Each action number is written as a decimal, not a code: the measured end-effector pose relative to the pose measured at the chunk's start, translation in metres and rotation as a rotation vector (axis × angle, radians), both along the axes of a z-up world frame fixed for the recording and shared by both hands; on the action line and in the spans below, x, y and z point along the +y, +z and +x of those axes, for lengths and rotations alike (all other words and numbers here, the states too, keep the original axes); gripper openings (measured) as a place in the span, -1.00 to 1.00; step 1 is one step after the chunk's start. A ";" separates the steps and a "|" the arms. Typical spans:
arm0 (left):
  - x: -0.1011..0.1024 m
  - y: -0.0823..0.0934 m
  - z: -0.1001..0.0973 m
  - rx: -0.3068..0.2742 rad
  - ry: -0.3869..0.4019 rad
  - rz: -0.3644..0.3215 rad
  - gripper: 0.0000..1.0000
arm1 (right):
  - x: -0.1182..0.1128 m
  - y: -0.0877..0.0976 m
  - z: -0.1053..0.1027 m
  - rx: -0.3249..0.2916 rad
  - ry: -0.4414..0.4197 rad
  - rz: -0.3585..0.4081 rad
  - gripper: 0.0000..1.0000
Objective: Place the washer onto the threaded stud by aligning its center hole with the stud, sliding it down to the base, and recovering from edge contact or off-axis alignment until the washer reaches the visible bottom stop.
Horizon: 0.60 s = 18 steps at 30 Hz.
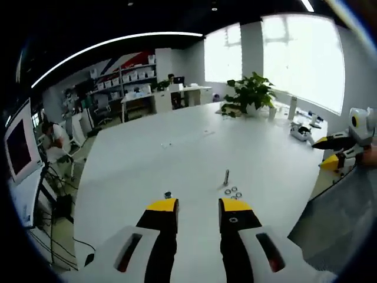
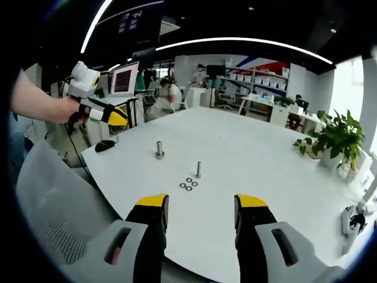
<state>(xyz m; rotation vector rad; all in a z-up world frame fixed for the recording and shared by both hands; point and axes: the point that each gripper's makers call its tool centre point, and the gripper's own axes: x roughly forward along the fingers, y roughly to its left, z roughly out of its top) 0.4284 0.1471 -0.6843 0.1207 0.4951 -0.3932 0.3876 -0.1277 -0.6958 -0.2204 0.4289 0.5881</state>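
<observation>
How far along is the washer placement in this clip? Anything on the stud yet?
Nothing looks done: the threaded stud stands bare on the white table, and the three washers lie loose beside its base. Nothing is in hand: the right gripper and left gripper are both open and empty, short of the parts. Picking a washer, aligning it and sliding it down all remain.

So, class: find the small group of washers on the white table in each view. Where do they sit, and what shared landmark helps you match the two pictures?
Left gripper view: the washers lie just below the thin upright stud, above the right jaw tip.
Right gripper view: the washers lie centre, just below-left of the stud.
Shared landmark: the potted plant on the table.
</observation>
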 end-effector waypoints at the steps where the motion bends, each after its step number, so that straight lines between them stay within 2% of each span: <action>1: -0.001 0.001 -0.002 -0.006 0.003 -0.008 -0.49 | 0.000 0.000 0.000 -0.003 0.000 0.000 -0.06; 9: -0.005 0.010 -0.014 -0.047 0.041 -0.052 -0.49 | 0.000 0.003 0.000 -0.012 0.000 0.013 -0.06; 18: -0.025 0.025 -0.031 -0.110 0.009 -0.059 -0.49 | 0.002 0.002 0.000 -0.006 0.013 0.009 -0.06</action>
